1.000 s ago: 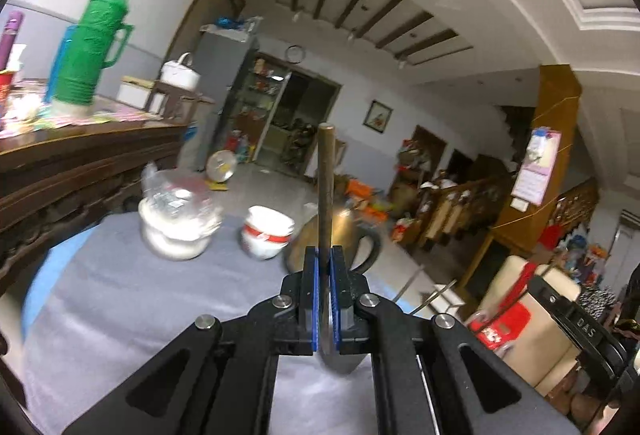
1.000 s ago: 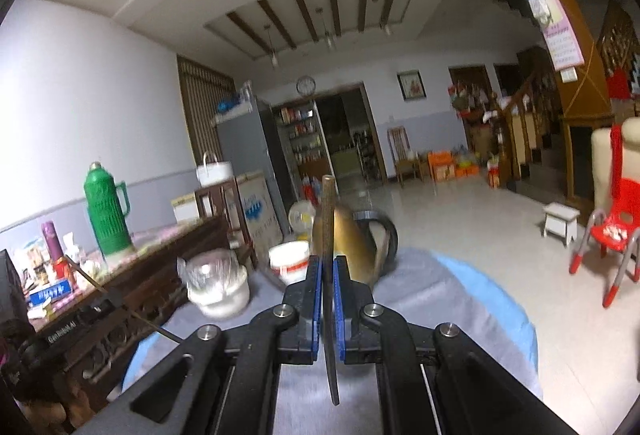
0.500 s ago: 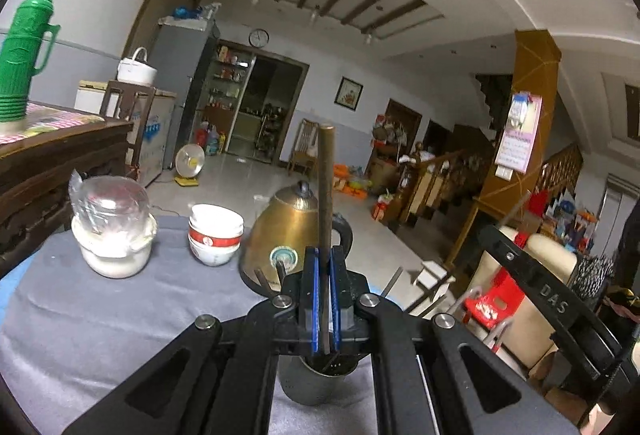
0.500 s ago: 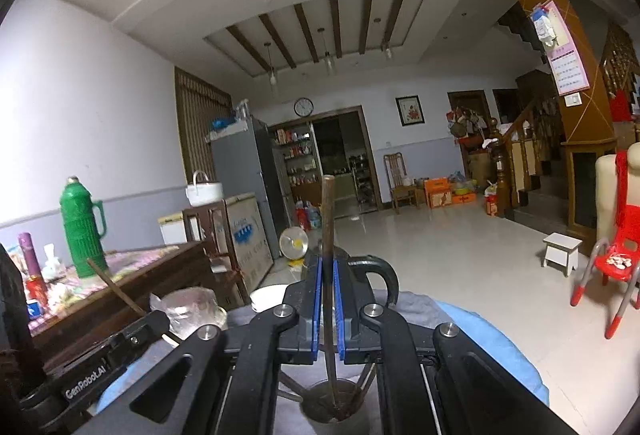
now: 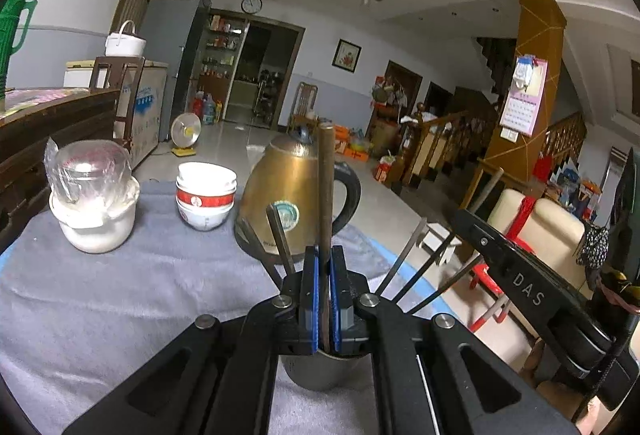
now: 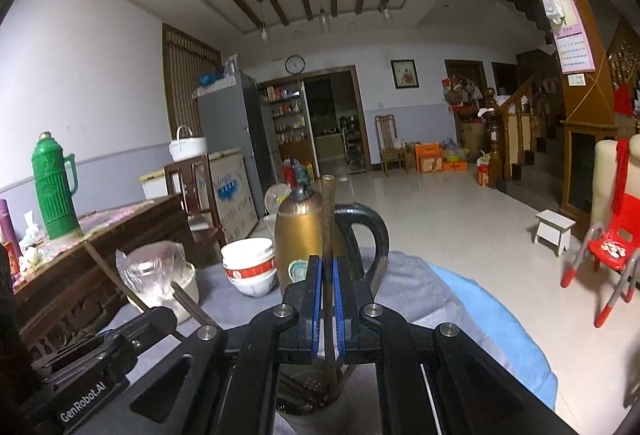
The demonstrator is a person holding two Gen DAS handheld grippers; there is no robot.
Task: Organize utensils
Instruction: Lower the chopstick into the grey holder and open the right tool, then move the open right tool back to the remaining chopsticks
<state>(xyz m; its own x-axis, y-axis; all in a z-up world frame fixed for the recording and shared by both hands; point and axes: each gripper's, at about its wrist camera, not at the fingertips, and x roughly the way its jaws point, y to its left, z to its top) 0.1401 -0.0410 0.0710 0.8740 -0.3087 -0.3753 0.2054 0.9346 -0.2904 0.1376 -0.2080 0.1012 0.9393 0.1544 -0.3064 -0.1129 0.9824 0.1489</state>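
Note:
My left gripper (image 5: 325, 275) is shut on an upright brown chopstick (image 5: 326, 187). Its lower end reaches the mouth of a metal cup (image 5: 320, 371) right under the jaws. Several dark chopsticks (image 5: 280, 243) lean out of that cup. My right gripper (image 6: 327, 283) is shut on a second brown chopstick (image 6: 329, 227), whose lower end dips into the same cup (image 6: 308, 399). Each gripper shows at the edge of the other's view: the right one's black body (image 5: 520, 287), the left one's black body (image 6: 100, 367).
On the grey cloth (image 5: 120, 295) behind the cup stand a gold kettle (image 5: 288, 195), stacked white bowls (image 5: 206, 195) and a plastic-covered white jar (image 5: 94, 203). A wooden sideboard (image 6: 100, 235) with a green thermos (image 6: 54, 191) is on the left. The table edge drops off on the right.
Both grippers have come forward and down with their chopsticks. The metal cup has come into view under the jaws, and the kettle, bowls and jar look closer.

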